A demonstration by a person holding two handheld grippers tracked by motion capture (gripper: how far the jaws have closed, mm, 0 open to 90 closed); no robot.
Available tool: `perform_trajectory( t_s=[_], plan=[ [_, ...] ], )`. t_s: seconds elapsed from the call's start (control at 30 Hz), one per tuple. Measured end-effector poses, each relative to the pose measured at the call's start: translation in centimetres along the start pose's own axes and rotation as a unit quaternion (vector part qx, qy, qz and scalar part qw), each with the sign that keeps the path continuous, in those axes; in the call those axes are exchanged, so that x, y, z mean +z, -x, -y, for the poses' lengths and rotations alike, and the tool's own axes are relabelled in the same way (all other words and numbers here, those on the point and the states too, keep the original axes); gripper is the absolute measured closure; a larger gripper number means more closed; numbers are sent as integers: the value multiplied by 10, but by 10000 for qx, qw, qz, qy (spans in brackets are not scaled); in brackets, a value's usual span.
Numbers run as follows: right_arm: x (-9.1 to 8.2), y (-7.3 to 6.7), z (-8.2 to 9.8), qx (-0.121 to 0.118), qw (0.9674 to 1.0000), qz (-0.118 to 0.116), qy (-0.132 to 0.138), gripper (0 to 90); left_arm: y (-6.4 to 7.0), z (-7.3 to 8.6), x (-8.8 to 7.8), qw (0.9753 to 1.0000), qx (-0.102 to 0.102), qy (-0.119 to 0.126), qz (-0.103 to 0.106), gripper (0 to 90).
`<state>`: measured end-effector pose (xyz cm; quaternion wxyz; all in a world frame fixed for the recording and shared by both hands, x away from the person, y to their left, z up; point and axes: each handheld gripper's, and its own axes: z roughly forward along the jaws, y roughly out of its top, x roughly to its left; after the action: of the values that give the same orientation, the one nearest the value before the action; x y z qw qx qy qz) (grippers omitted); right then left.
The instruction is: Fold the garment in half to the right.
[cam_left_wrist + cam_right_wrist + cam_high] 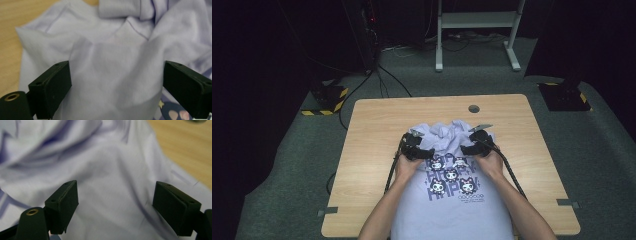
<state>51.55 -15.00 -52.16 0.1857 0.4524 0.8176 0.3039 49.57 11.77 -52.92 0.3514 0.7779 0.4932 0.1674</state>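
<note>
Nearest to me, the printed lower half of the T-shirt lies flat on the table and hangs a little over the near edge, between my two forearms. The cartoon print faces up. Just past it my two hands sit on the cloth, one at each side of the shirt.

My left gripper rests over the left part of the shirt, where the flat part ends and the bunched part begins. In the left gripper view its jaws stand wide apart, with lavender cloth lying under and between them, but the pads do not press on anything. My right gripper is at the matching place on the right side. In the right gripper view its jaws are also wide, with smooth cloth between them and nothing pinched.

Farther away, the upper half of the shirt is crumpled in a heap near the middle of the table. Beyond it is bare wood and the round cable hole.

I judge this is the moment just before the grasp, for spreading or folding the shirt. The next move asks me to lower both sets of jaws onto one layer of cloth and close them at the same time, so the pull is even.
</note>
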Motion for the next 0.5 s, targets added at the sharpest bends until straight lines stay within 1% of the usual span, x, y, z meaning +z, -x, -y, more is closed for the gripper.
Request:
perform_trajectory(
  t_s=[0.07, 0.1, 0.13, 0.17, 0.2, 0.23, 0.27, 0.37, 0.43, 0.5],
  plan=[
    [-6, 2, -6, 134, 9995, -13, 280, 209, -3, -8, -1, 9998, -172, 125, -6, 86],
    [-8, 4, -11, 196, 9991, -58, 374, 197, -4, -11, -1, 9996, -211, 164, 2, 85],
    [-8, 3, -15, 180, 9993, -58, 333, 184, -5, -15, -1, 9995, -236, 219, -12, 83],
    [-7, 2, -20, 114, 9995, -9, 292, 187, -6, -20, 1, 9995, -221, 206, -44, 88],
    [-5, 1, -26, 37, 9996, -27, 287, 178, -7, -23, 2, 9996, -211, 168, -48, 88],
    [-4, 0, -30, 30, 9996, -40, 263, 182, -8, -26, 4, 9995, -243, 161, -75, 90],
    [-2, 0, -33, 23, 9996, -25, 294, 184, -9, -29, 7, 9995, -249, 128, -111, 102],
    [7, 2, -43, 95, 9998, -35, 199, 199, -14, -35, 14, 9994, -277, 29, -220, 128],
    [12, 4, -46, 172, 9996, -39, 215, 226, -18, -38, 19, 9992, -295, -34, -286, 148],
    [15, 6, -48, 266, 9993, -37, 275, 248, -22, -40, 22, 9988, -319, -32, -368, 166]
  ],
)
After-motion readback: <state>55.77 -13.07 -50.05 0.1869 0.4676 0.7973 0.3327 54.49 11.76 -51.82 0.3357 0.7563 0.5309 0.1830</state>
